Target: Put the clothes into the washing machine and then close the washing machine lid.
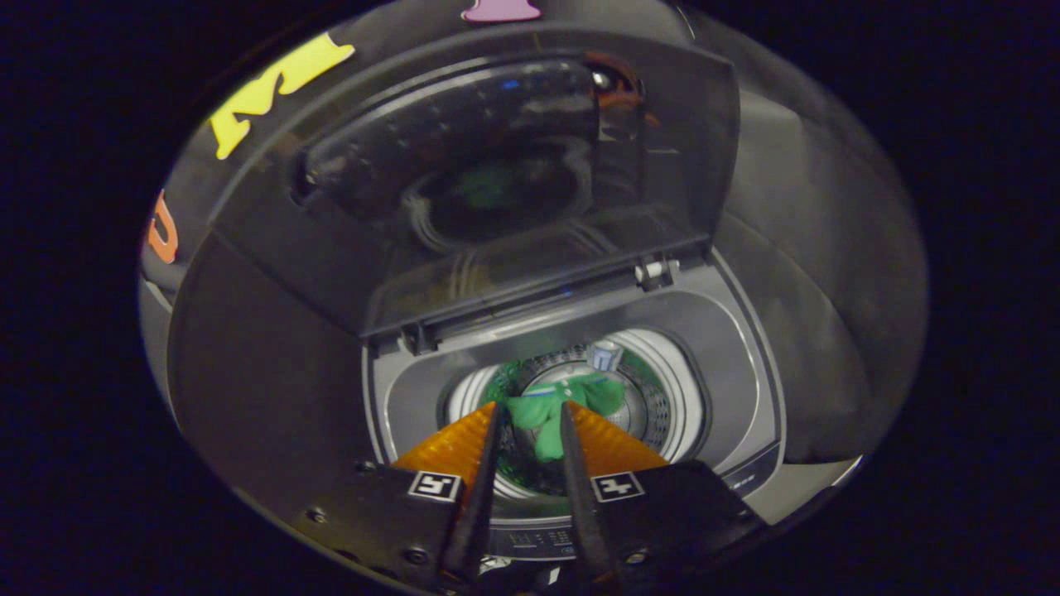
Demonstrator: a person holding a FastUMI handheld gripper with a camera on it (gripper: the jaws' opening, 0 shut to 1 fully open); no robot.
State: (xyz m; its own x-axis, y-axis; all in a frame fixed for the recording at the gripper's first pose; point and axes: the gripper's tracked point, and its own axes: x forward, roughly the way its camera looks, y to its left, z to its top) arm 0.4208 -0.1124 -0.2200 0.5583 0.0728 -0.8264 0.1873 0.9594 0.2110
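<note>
Your gripper holds its fingers narrowly apart around the green garment over the drum; drop it, then shut the raised lid.

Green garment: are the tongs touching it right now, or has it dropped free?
Cannot tell. In the gripper view the green garment shows between the tongs, over the drum, but depth is unclear.
</note>
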